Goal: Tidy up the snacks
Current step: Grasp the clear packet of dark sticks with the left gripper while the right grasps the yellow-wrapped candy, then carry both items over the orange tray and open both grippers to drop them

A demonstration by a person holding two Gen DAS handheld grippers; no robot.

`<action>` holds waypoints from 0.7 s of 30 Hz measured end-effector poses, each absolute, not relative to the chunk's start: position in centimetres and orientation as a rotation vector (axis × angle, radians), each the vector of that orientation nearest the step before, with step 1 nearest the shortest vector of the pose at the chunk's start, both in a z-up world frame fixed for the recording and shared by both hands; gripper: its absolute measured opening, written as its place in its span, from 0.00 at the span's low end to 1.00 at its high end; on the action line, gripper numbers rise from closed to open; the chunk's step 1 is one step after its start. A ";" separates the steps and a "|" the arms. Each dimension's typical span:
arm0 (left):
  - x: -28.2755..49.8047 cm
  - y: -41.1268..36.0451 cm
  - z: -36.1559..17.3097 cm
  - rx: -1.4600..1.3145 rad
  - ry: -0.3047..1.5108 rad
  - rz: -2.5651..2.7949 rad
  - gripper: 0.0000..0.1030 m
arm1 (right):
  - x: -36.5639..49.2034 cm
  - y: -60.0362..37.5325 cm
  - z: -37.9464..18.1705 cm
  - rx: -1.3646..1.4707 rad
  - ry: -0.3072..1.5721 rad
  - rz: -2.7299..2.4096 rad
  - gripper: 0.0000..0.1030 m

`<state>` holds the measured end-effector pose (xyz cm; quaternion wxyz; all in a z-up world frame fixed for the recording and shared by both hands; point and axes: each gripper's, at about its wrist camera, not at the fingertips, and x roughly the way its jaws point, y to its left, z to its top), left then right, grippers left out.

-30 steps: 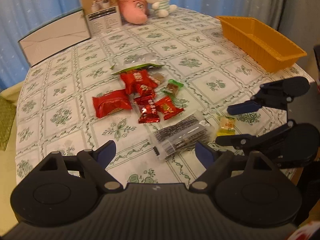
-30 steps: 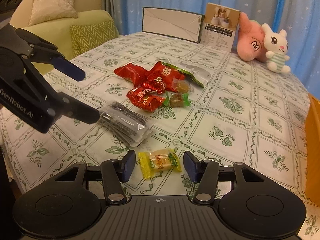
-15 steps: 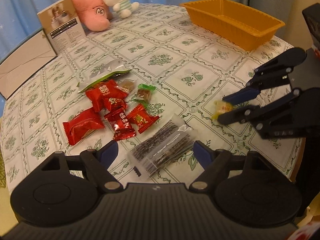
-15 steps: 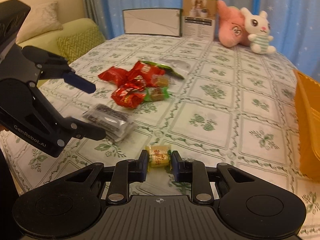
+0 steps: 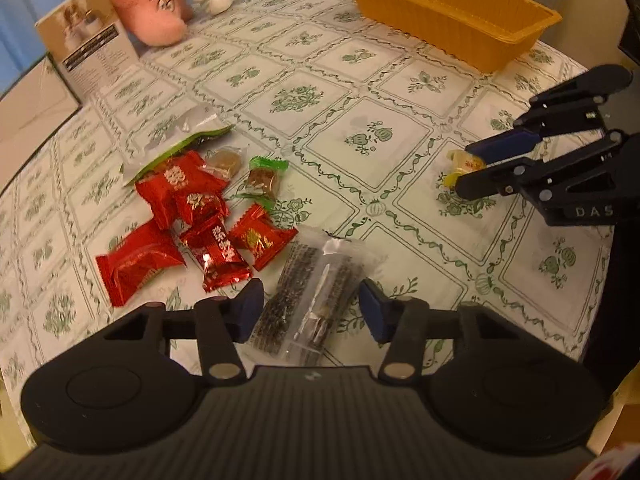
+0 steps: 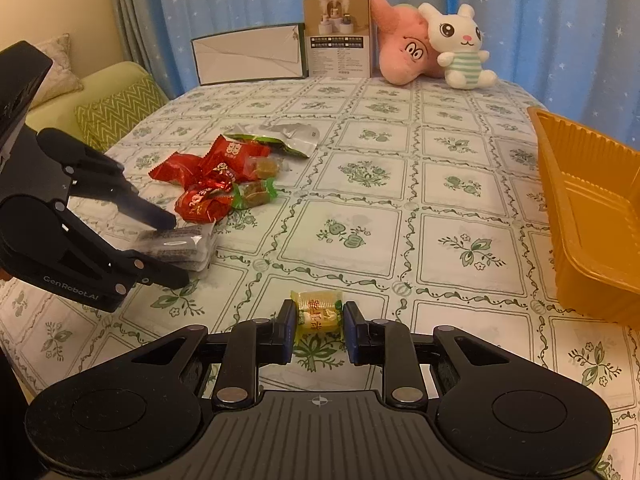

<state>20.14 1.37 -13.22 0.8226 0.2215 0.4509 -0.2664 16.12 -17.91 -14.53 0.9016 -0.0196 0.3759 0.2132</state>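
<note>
- Right tongs (image 6: 317, 330) pinched on a small yellow-wrapped candy (image 6: 318, 312), held just above the worktop (image 6: 360, 200) with its green-and-white floral cloth.
- Left tongs (image 5: 311, 312) spread wide, one finger on each side of a clear flat packet of dark sticks (image 5: 312, 300) lying on the cloth.
- Cluster of red foil snack packets (image 5: 192, 220) just beyond the packet.
- Long orange plastic tray (image 6: 592, 216) at the right edge, well apart from the candy.
</note>
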 end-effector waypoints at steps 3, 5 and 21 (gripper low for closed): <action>19.8 1.4 -13.1 0.417 0.984 -0.525 0.36 | 16.1 -18.1 -14.4 -0.028 0.779 0.435 0.24; 19.4 1.4 -13.1 0.374 0.999 -0.481 0.35 | 16.0 -18.3 -14.3 -0.017 0.783 0.427 0.24; 17.4 -3.3 -8.0 0.122 0.913 -0.294 0.32 | 14.2 -23.4 -9.6 0.125 0.672 0.286 0.24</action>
